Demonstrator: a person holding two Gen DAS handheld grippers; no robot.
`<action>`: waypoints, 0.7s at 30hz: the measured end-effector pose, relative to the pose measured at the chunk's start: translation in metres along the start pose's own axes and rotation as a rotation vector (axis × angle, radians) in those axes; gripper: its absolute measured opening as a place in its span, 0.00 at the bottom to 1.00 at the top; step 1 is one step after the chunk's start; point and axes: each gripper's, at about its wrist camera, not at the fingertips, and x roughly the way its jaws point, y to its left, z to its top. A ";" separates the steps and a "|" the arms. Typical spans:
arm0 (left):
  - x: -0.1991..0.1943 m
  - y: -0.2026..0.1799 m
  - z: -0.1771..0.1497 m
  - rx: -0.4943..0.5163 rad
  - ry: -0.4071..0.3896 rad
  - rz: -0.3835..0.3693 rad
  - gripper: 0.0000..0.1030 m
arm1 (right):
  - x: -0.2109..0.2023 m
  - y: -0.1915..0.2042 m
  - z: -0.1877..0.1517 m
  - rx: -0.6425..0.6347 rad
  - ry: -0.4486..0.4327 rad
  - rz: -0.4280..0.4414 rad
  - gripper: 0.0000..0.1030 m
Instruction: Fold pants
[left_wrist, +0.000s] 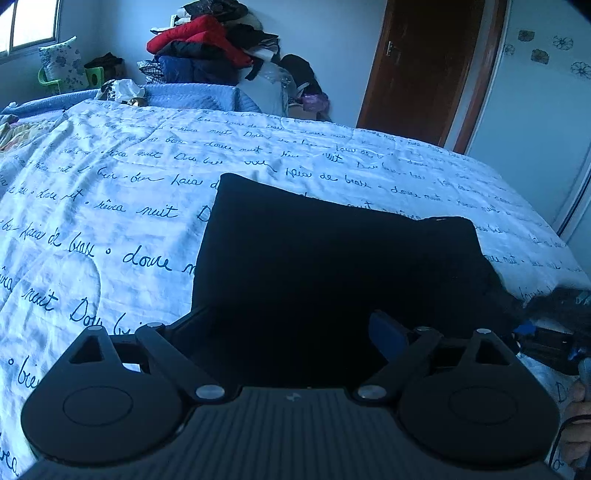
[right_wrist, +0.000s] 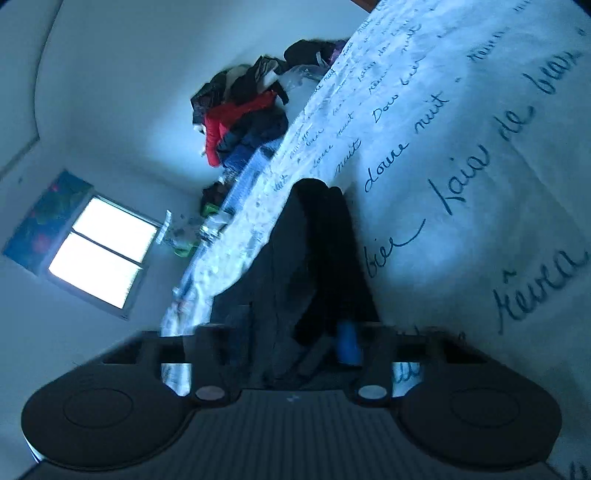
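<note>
Black pants (left_wrist: 332, 258) lie folded into a dark rectangle on a white bedspread with blue handwriting (left_wrist: 110, 206). My left gripper (left_wrist: 291, 332) hovers at the near edge of the pants, its jaws spread wide with a blue pad (left_wrist: 386, 334) showing on the right finger. In the right wrist view, tilted sideways, the pants (right_wrist: 310, 258) run away from the camera. My right gripper (right_wrist: 291, 347) has its fingers (right_wrist: 349, 347) drawn in around the dark cloth at the pants' near end. The right gripper also shows at the left wrist view's right edge (left_wrist: 554, 343).
A pile of clothes with a red jacket (left_wrist: 207, 40) stands beyond the far side of the bed. A brown door (left_wrist: 424, 66) is at the back right. A bright window (right_wrist: 103, 251) is on the wall. The bed's right edge (left_wrist: 535, 236) drops off near a white wardrobe.
</note>
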 end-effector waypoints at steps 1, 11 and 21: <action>-0.001 0.001 0.000 -0.003 -0.001 -0.001 0.90 | 0.001 0.002 -0.001 -0.016 0.001 -0.018 0.14; 0.008 -0.002 -0.005 0.042 0.025 0.029 0.91 | -0.012 0.007 -0.006 -0.081 0.000 -0.076 0.18; 0.002 -0.007 -0.011 0.047 0.004 0.051 0.94 | -0.043 0.072 -0.038 -0.495 -0.141 -0.255 0.23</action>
